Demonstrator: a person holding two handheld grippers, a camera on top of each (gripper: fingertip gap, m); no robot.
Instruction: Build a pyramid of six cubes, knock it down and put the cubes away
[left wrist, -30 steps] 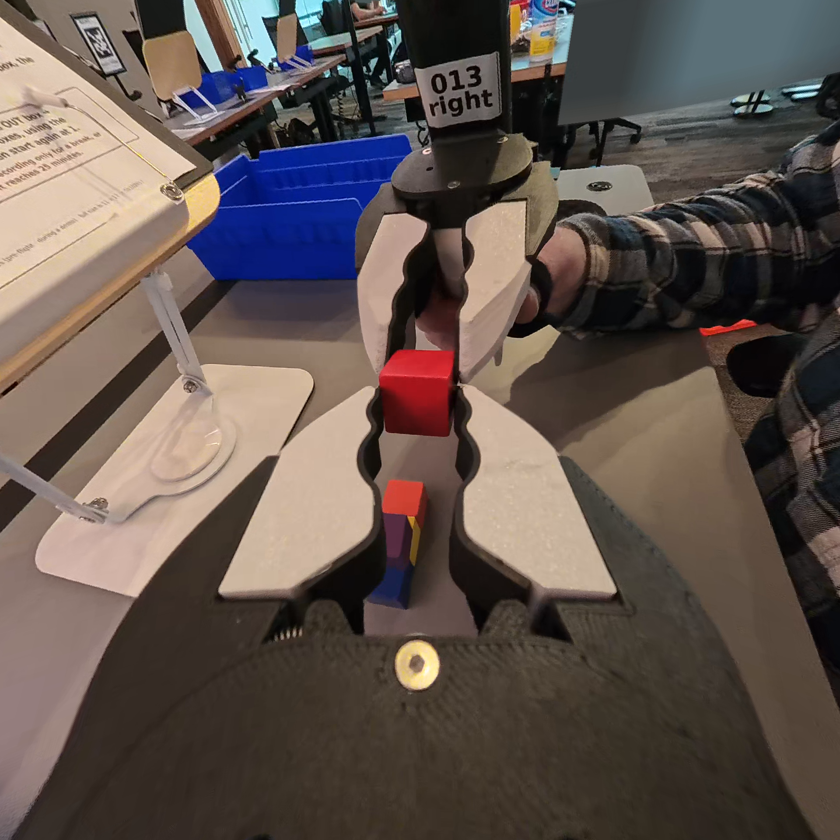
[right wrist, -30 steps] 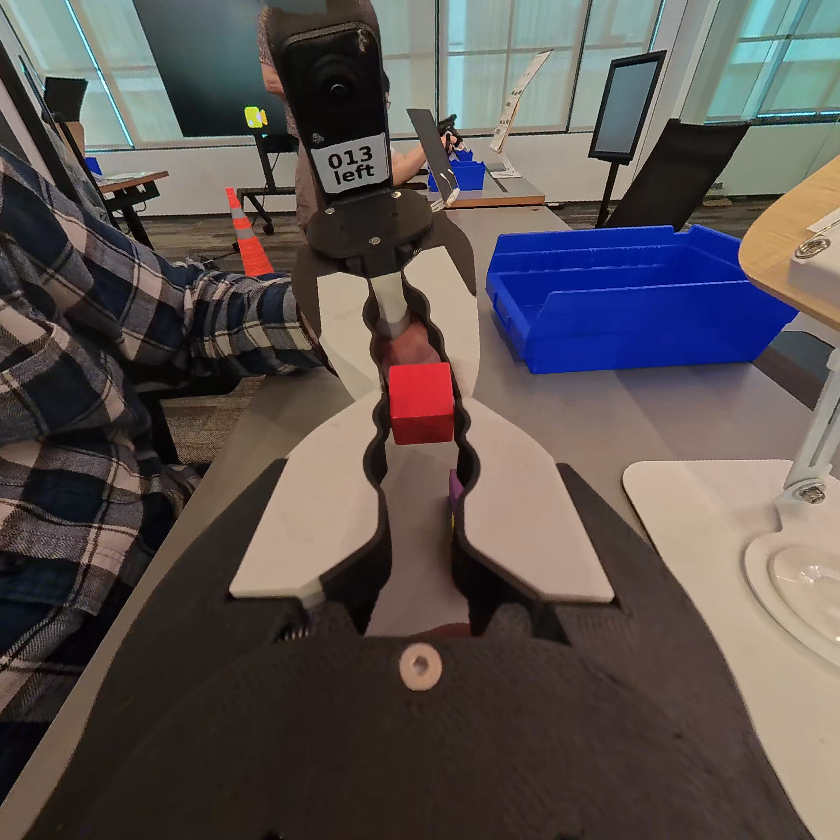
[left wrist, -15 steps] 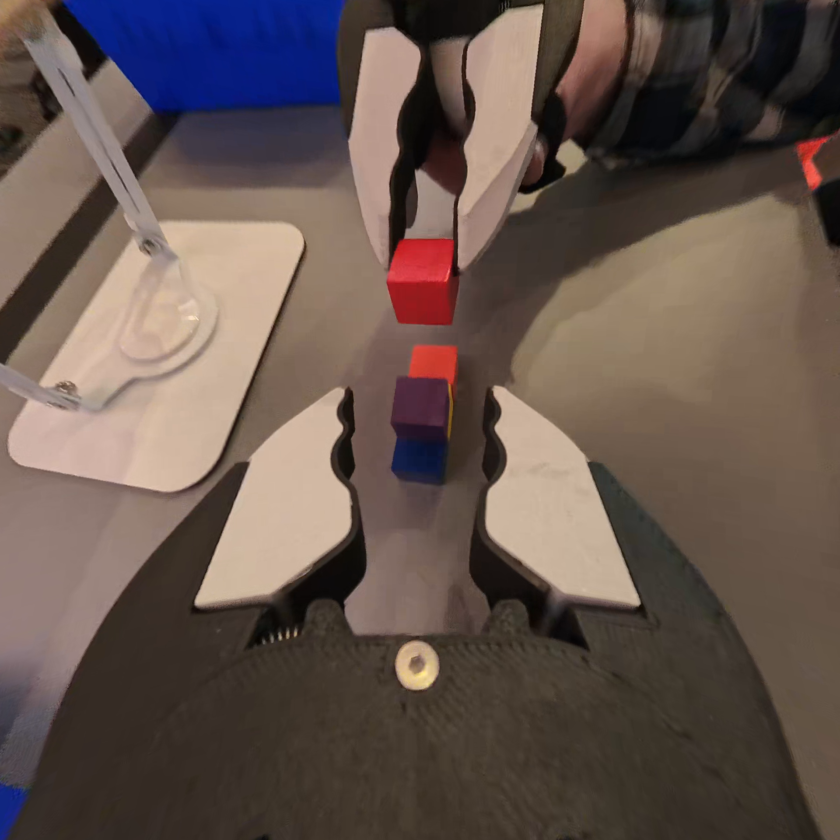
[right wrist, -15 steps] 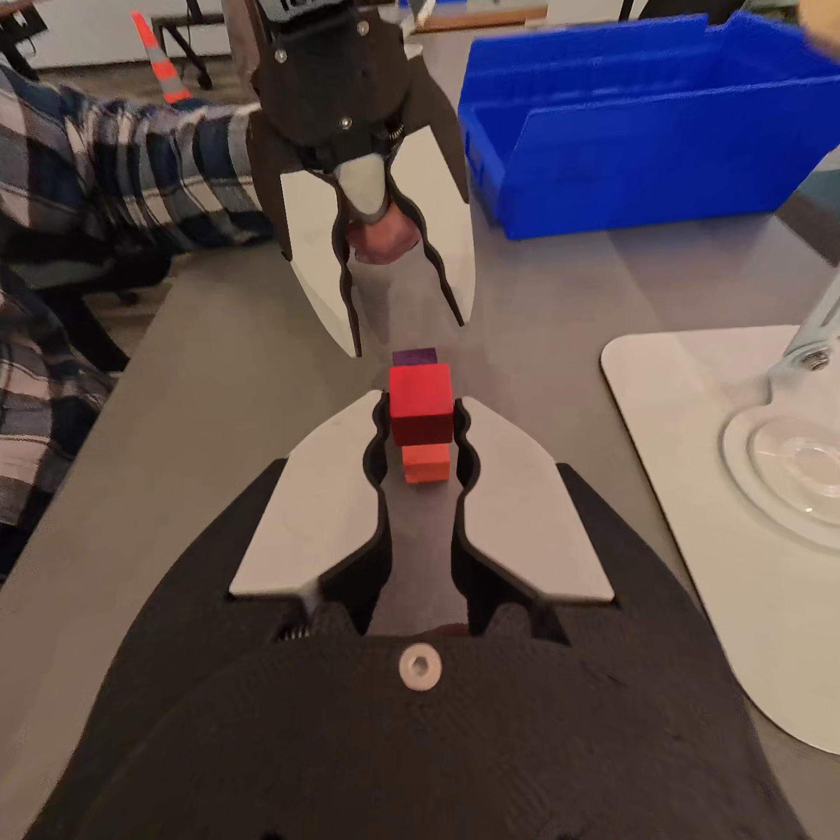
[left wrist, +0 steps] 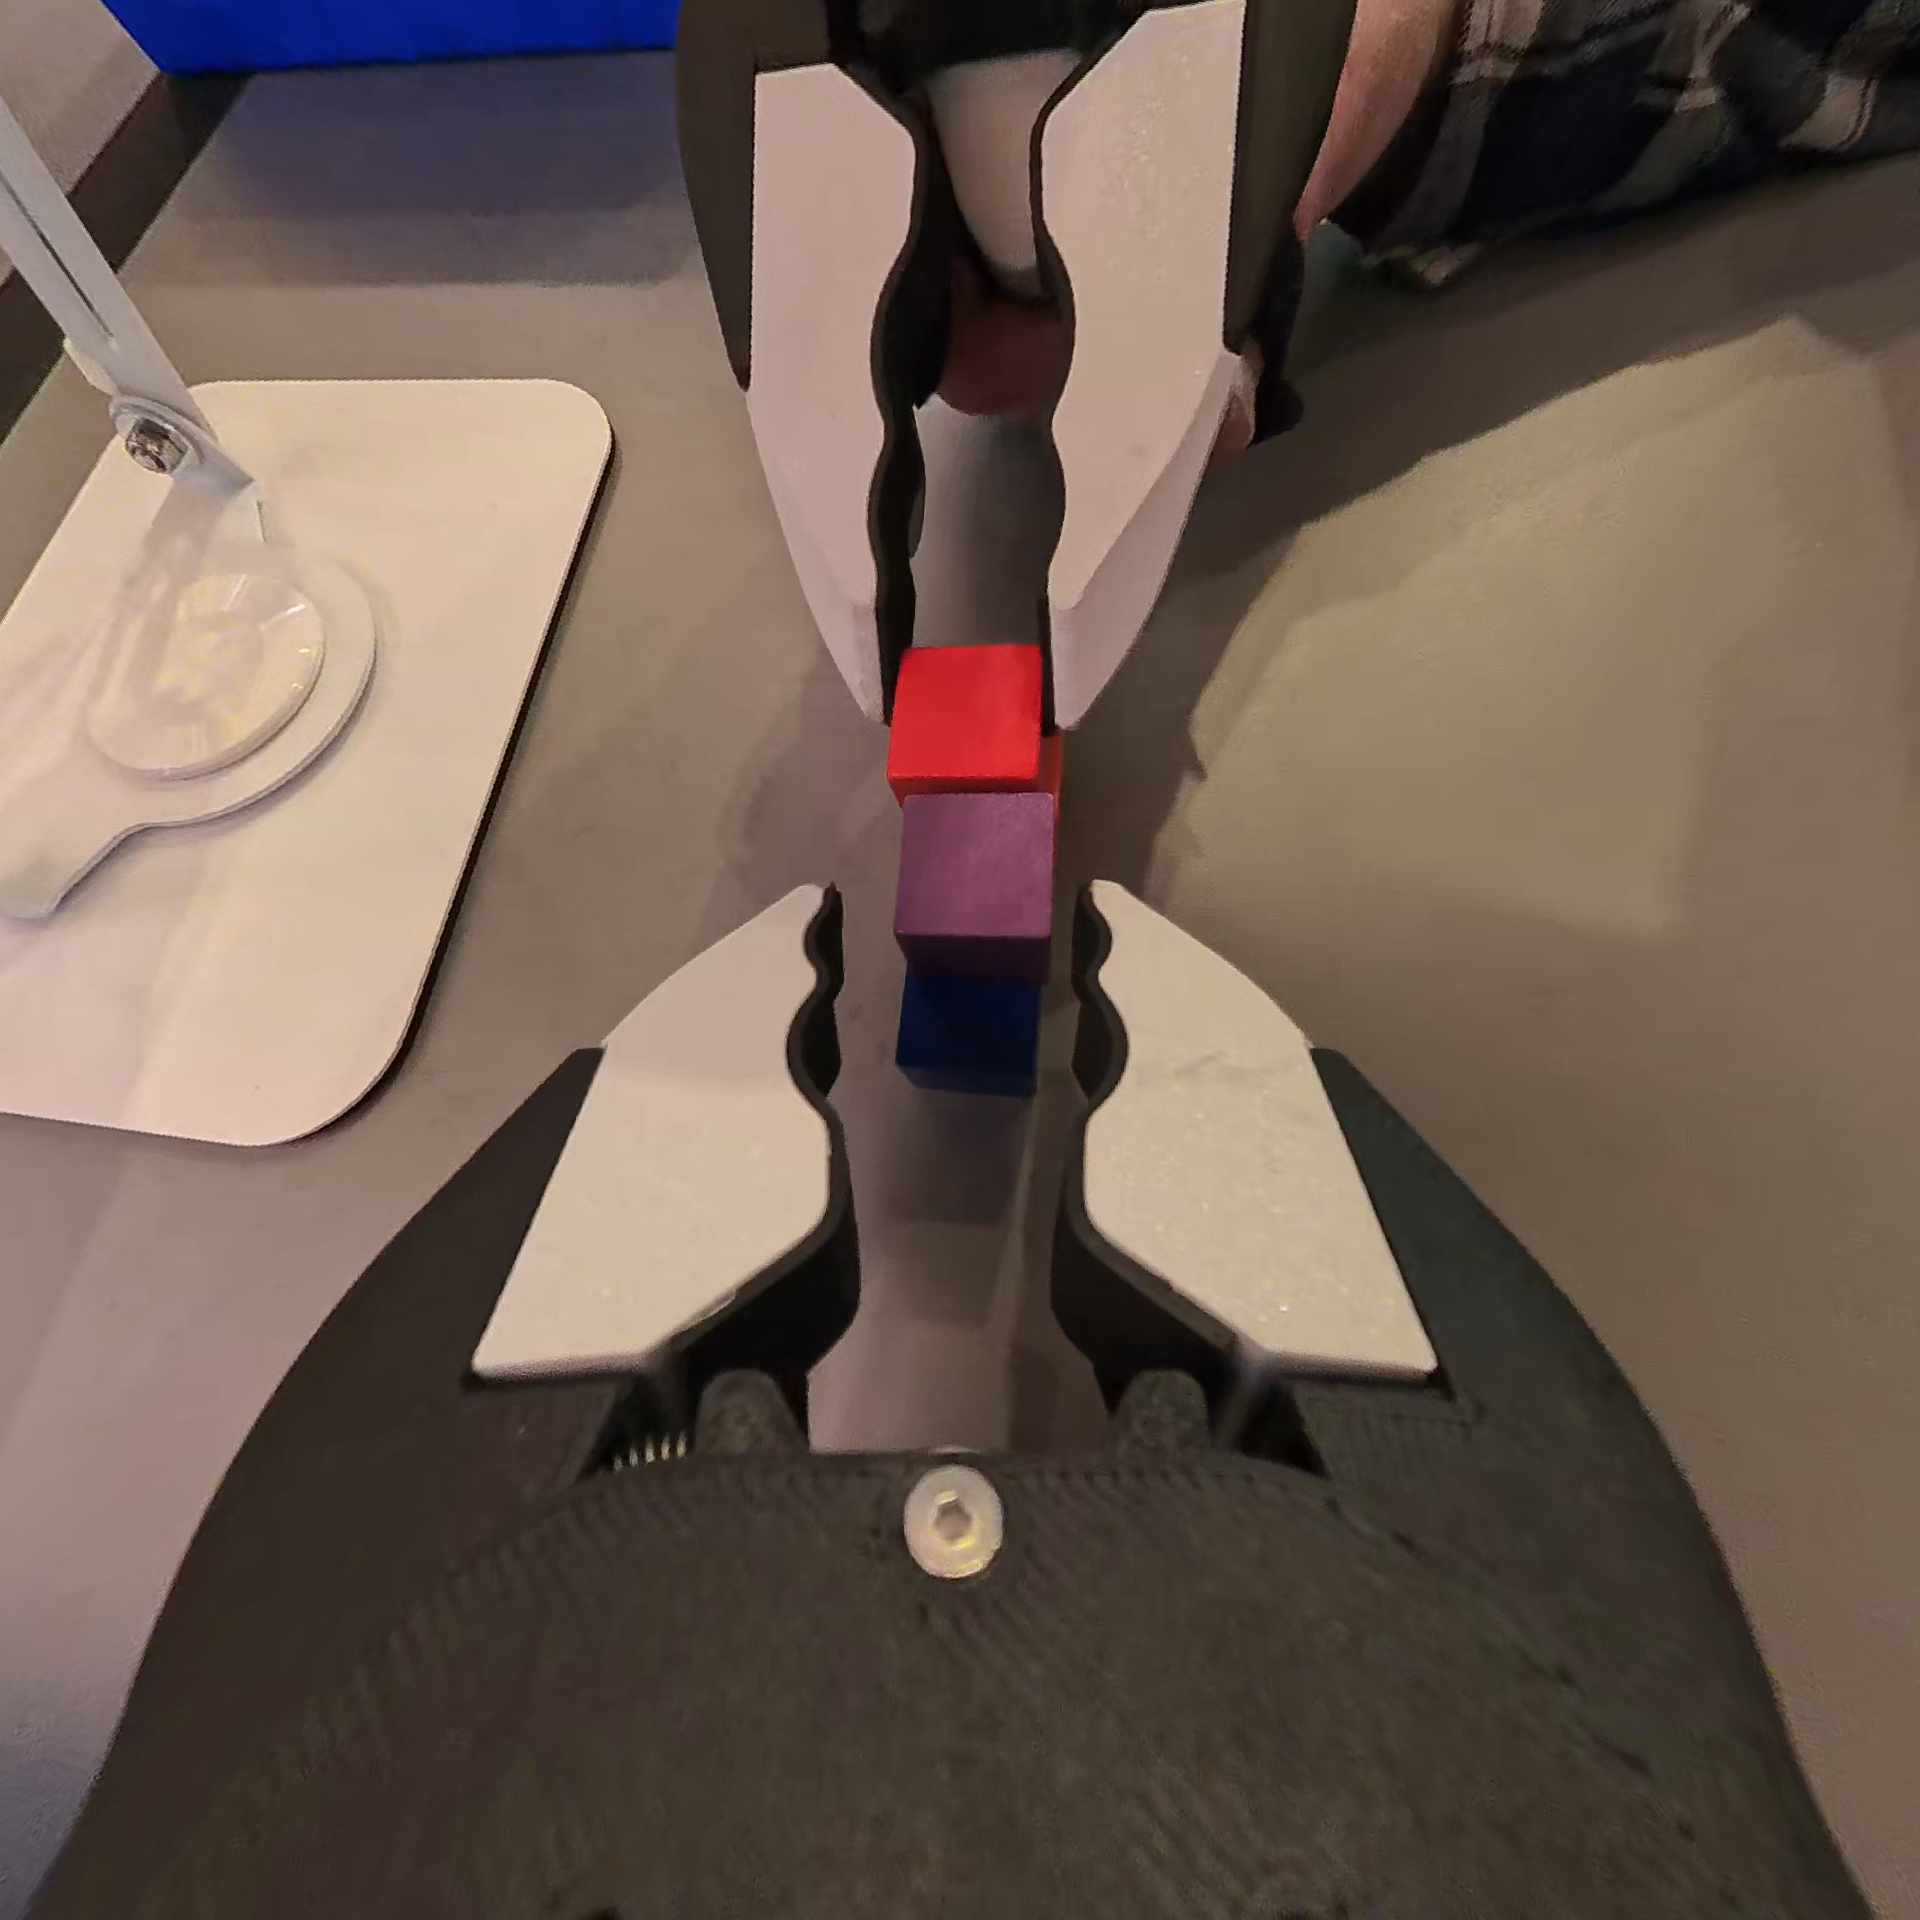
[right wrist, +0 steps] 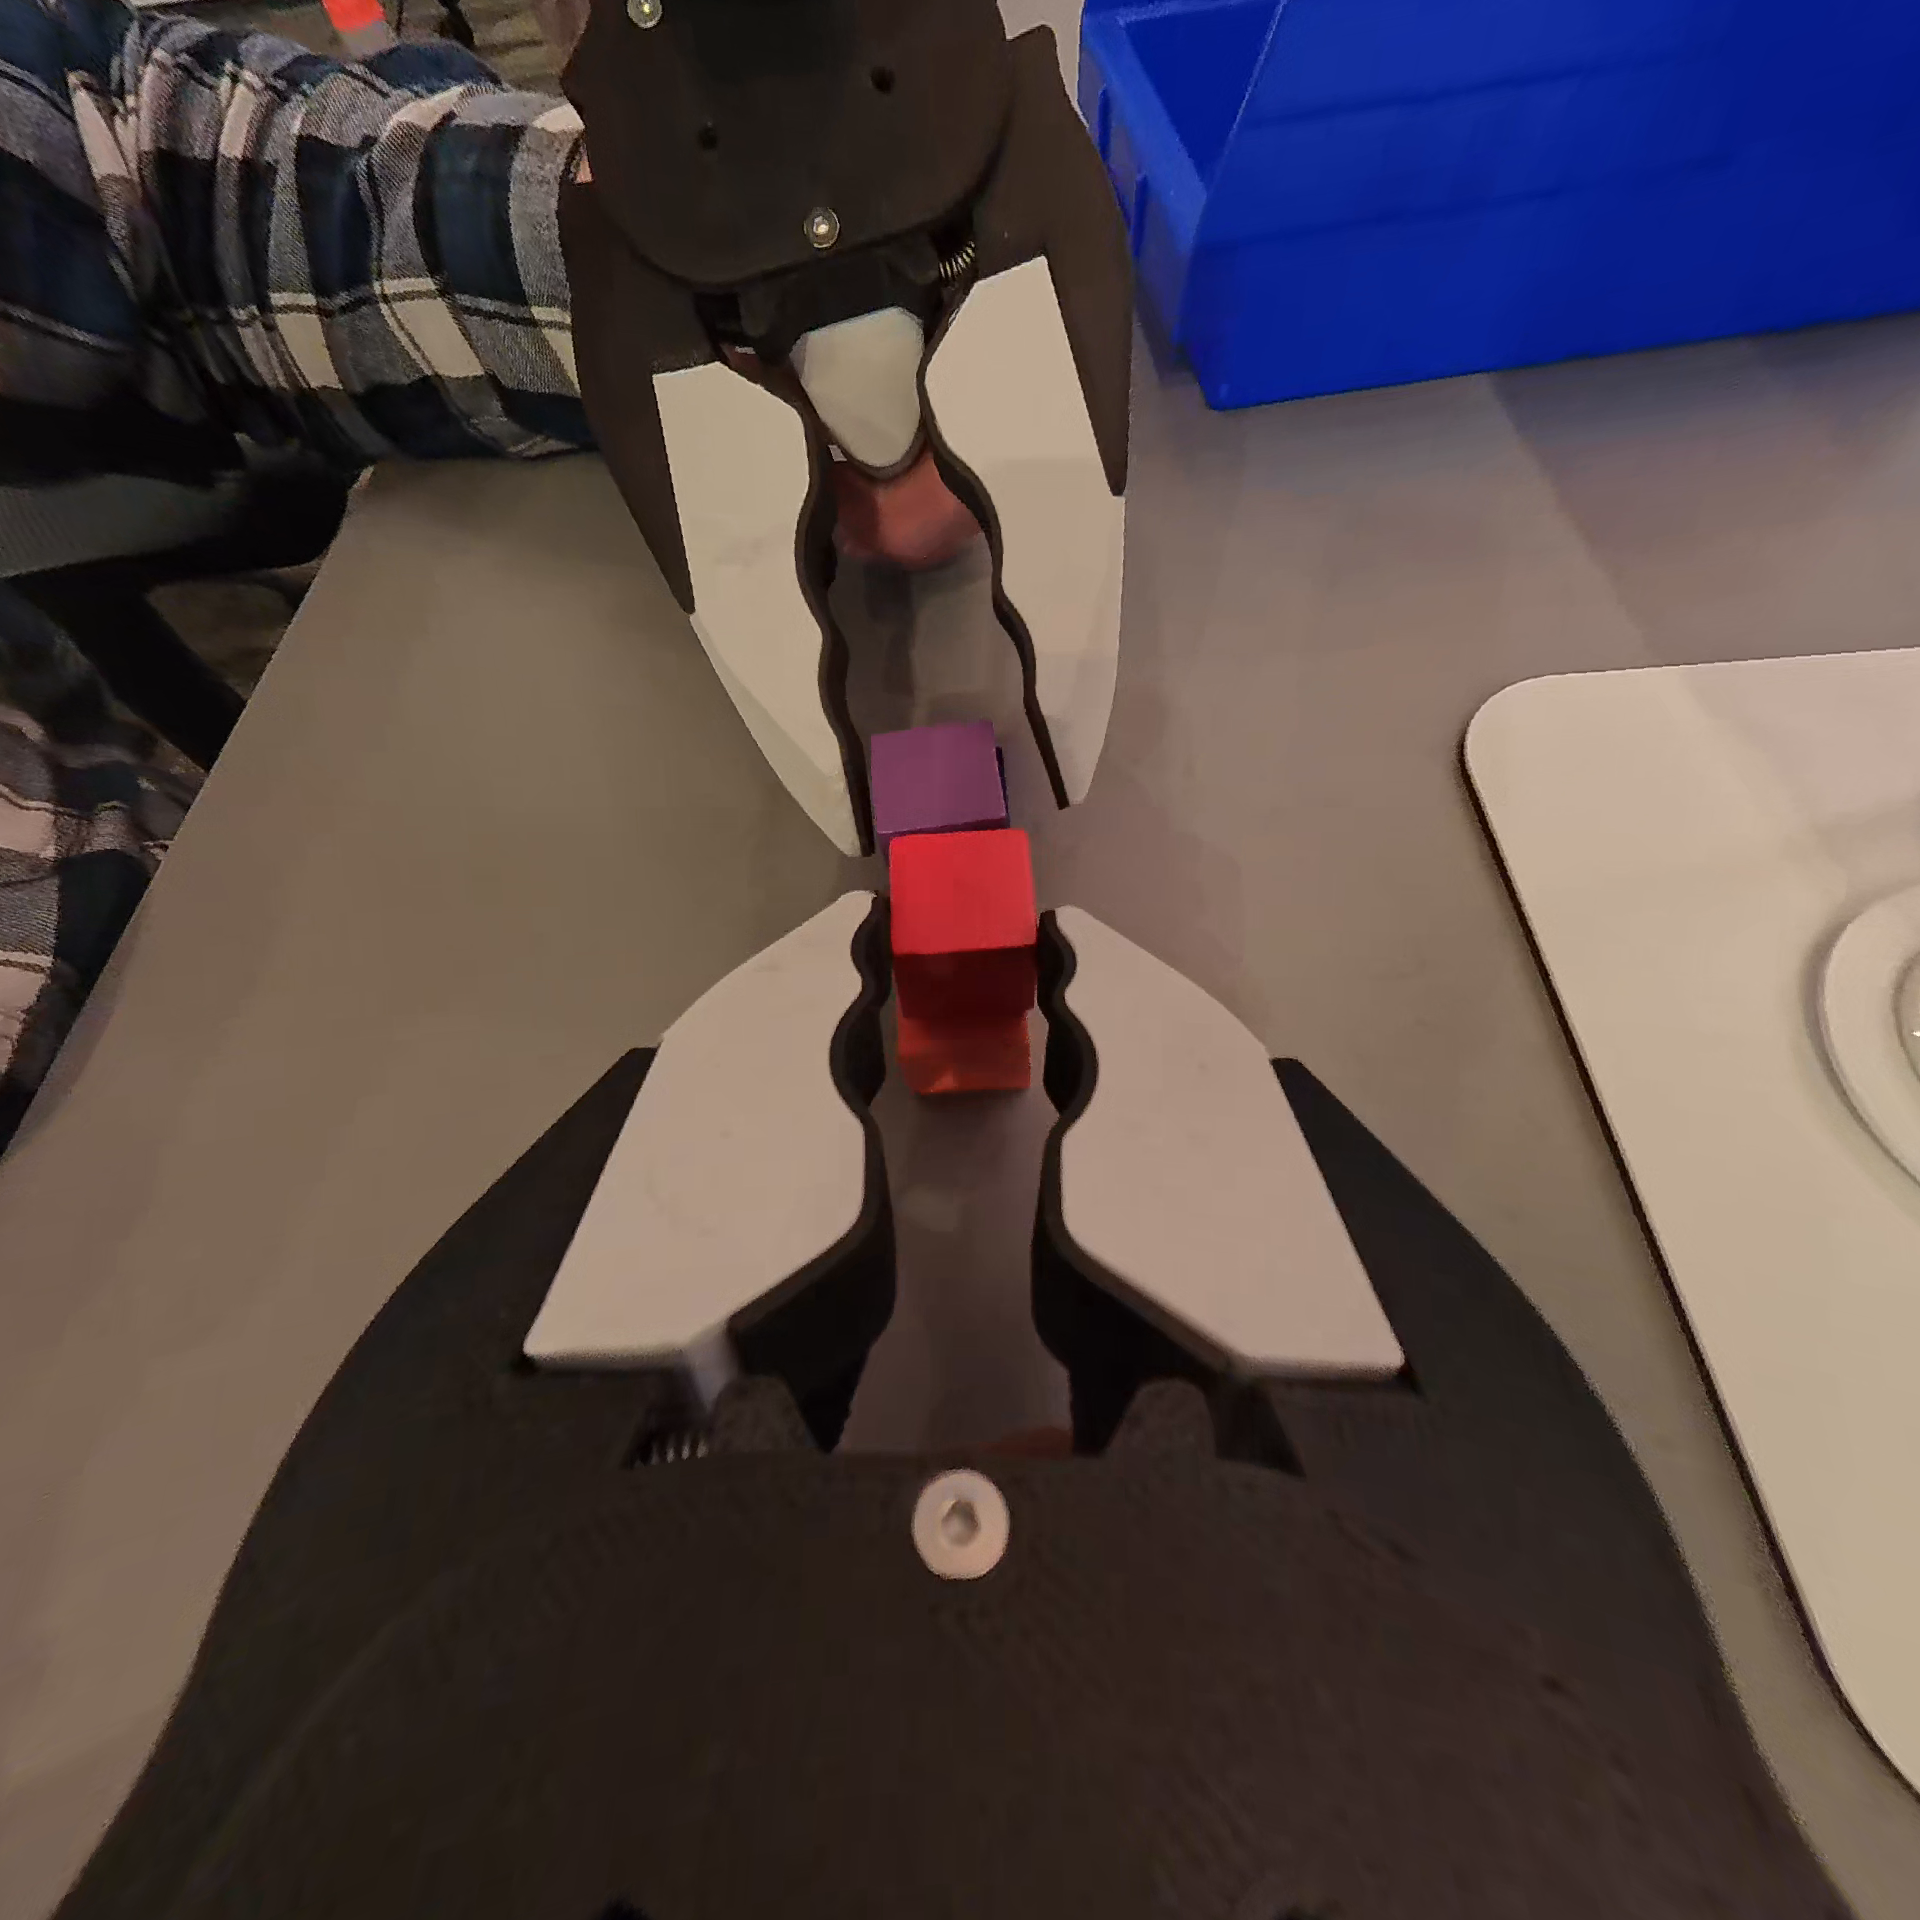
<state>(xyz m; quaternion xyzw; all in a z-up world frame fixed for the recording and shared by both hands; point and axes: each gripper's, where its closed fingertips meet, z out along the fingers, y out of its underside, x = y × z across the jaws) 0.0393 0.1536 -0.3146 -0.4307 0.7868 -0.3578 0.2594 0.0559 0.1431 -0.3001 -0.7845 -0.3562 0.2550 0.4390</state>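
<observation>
We're on the build step: our right gripper (right wrist: pixel 961 920) is clamped on the red cube (right wrist: pixel 961 894), both pads pressing its sides, lowering it beside the purple cube (left wrist: pixel 975 878) on the second row, mid-table. Left gripper (left wrist: pixel 956 914) is open, straddling purple without touching. Next: seat red flush, then release

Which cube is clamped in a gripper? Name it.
The red cube: the right gripper has its fingers pressed on its sides. The purple cube stands untouched between the left gripper's open fingers.
</observation>
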